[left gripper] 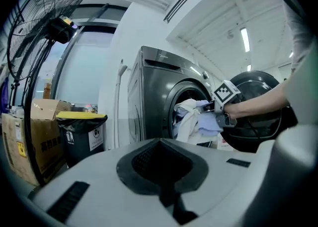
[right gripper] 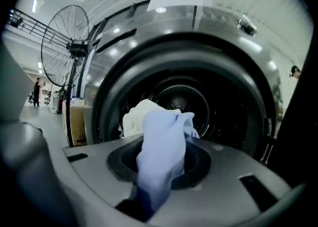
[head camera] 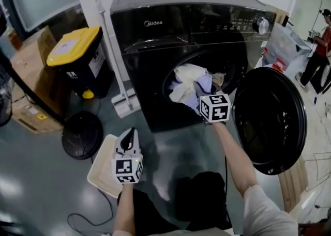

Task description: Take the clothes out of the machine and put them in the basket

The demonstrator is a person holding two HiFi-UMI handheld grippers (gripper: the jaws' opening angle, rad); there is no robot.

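My right tongs (head camera: 199, 90) are clamped on a blue cloth (right gripper: 161, 146) at the machine (head camera: 170, 28) mouth mid-frame, to peel it off the pile (head camera: 185, 75) I guess, while my left tongs (head camera: 129, 136) hang pinched shut and empty over the basket (head camera: 101, 170) lower left.

Jaw tips of the right gripper (right gripper: 158, 169) are buried under pale blue cloth (right gripper: 163, 136) at the mouth of the black front-loading washing machine (head camera: 181, 49); before that machine, the left gripper (head camera: 129, 134) half hides a cream rectangular basket (head camera: 102, 172).
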